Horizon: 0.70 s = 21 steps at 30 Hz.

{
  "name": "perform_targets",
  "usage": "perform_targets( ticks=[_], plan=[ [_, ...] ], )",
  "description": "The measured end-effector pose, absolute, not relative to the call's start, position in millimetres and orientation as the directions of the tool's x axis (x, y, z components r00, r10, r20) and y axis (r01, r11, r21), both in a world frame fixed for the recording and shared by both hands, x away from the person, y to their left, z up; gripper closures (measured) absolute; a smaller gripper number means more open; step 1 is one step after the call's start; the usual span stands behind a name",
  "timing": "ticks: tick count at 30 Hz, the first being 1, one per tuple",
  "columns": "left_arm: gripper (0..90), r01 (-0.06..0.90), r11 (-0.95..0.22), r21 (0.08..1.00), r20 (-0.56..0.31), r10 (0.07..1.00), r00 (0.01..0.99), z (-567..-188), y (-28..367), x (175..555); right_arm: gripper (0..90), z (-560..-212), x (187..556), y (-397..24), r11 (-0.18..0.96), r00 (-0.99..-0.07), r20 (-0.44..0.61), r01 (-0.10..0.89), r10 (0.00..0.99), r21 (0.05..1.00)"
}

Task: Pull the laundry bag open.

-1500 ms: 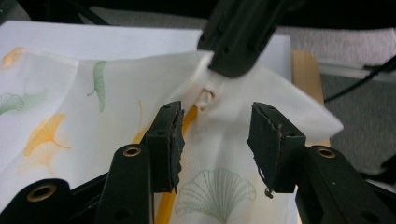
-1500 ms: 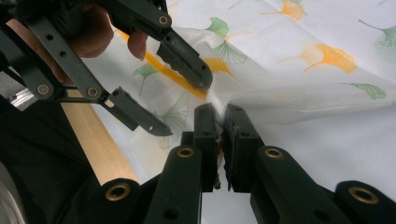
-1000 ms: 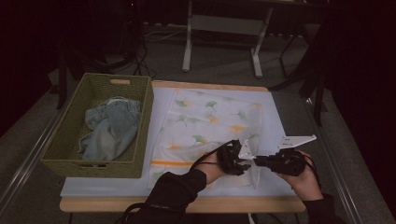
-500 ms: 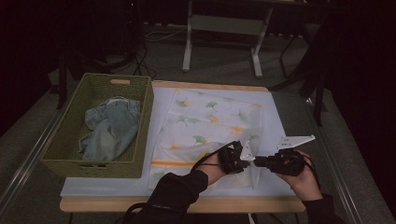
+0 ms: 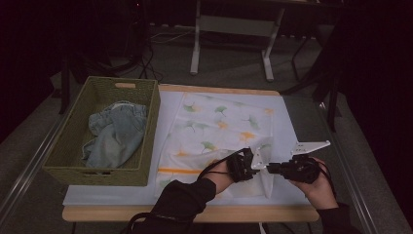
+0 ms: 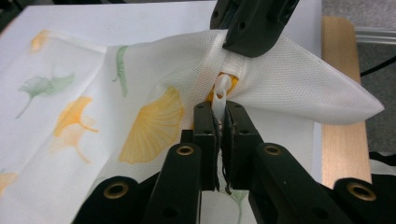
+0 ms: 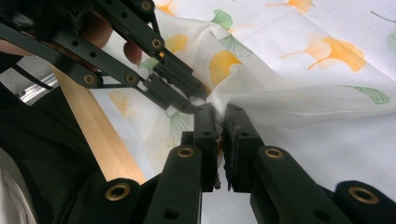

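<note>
At the table's (image 5: 292, 214) near edge, the left gripper (image 6: 219, 116), just closed, pinches the white zipper pull (image 6: 223, 91) of a ginkgo-print mesh bag (image 5: 219, 126); the right gripper (image 7: 219, 116) clamps the mesh. Beyond: wicker basket (image 5: 78, 122), grey floor (image 5: 234, 63).

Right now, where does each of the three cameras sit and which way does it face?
High view: above the person's table edge, looking forward and down on the white leaf-printed mesh bag and green woven basket; both forearms and both tongs show.
Left gripper view: rides the left tongs, looking along the jaws pinching the bag's white plastic zipper pull.
Right gripper view: rides the right tongs, jaws clamped on the bag's mesh.
Shared: each gripper view shows the other tongs gripping the same bag.
</note>
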State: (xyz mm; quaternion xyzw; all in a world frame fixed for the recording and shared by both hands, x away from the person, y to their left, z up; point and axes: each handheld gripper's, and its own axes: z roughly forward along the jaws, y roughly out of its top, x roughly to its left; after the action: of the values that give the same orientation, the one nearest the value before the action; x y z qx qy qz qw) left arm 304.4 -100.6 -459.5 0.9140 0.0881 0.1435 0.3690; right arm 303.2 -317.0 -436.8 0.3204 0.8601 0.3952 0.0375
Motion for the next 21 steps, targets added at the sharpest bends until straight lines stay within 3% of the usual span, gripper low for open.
perform_targets(
  ticks=[1,21],
  plan=[
    [89.8,0.054,-0.713,0.700,0.198,0.266,0.943,-459,-100,304,84.3,-437,303,-317,0.487,-0.791,0.187,0.524,0.582,0.699],
    [90.0,0.077,-0.757,0.649,0.209,0.275,0.938,-465,-78,303,84.5,-441,309,-322,0.469,-0.767,0.205,0.556,0.609,0.687]
  ],
)
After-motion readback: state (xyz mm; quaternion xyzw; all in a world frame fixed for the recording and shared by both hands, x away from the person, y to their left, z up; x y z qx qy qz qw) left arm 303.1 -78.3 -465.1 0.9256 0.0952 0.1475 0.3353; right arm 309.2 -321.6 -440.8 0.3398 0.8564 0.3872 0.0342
